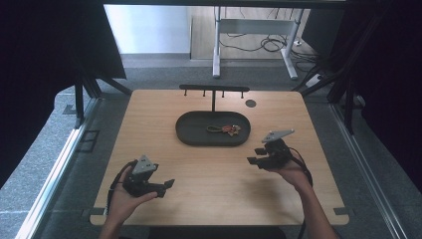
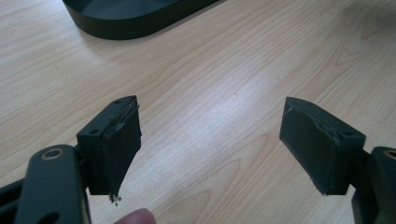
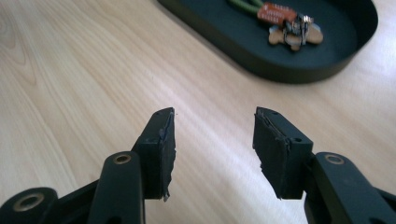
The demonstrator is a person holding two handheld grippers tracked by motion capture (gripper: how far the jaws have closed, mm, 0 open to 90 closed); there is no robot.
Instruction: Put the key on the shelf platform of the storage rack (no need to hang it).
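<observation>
Both tongs hung empty over the wooden worktop (image 1: 209,169), the left tongs (image 1: 168,185) spread wide, the right tongs (image 1: 255,156) apart. A keychain (image 1: 225,129) lay inside the dark oval tray (image 1: 186,130), beyond them.

The right gripper (image 3: 212,144) was held above the wooden table (image 3: 93,70) with its 2 black jaws parted and nothing between them. The pads (image 3: 161,154) on the inner faces showed frayed, worn edges. Beyond the jaws, at upper right, stood a dark oval tray (image 3: 280,65), well apart from the gripper. In the tray lay a keychain (image 3: 285,21): an orange tag, a tan bear-shaped piece with metal fittings, and a green cord running off the top edge.
</observation>
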